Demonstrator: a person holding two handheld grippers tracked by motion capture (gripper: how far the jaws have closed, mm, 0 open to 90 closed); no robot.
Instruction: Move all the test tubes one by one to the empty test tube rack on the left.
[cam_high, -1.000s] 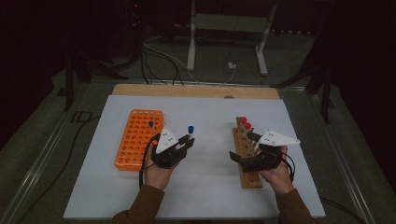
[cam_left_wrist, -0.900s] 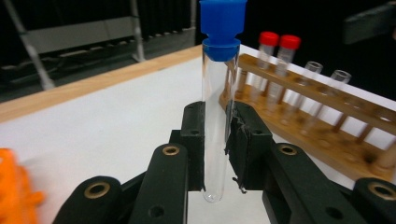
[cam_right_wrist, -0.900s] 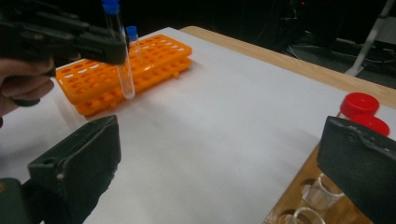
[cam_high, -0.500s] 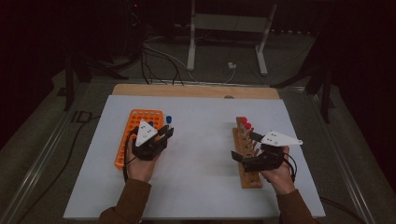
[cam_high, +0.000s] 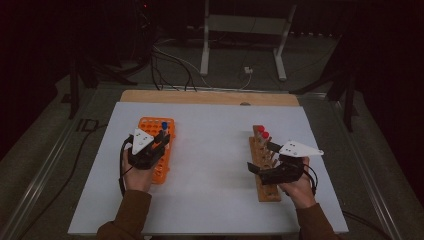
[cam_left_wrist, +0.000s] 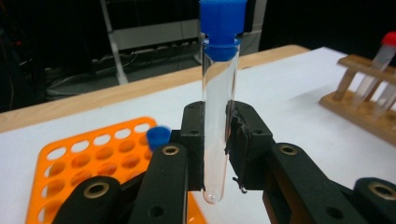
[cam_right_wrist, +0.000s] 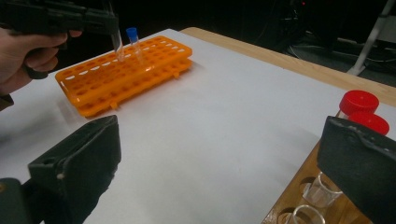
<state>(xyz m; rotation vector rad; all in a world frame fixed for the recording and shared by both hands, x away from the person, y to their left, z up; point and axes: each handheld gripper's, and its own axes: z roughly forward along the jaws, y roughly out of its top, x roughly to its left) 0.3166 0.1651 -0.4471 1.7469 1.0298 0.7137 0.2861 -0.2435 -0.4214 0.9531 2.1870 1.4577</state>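
We hold a blue-capped tube (cam_left_wrist: 218, 107) clamped upright in our left tongs (cam_left_wrist: 215, 154) over the orange rack (cam_high: 161, 150); next, lower it into a free hole. Our right tongs (cam_right_wrist: 224, 168) gape by the wooden rack (cam_high: 264, 167).

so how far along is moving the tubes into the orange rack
Done: one blue-capped tube stands in the orange plastic rack. In hand: the left gripper is shut on a second clear blue-capped tube, upright over the rack. Left: seating it; two red-capped tubes wait in the wooden rack by the open right gripper.
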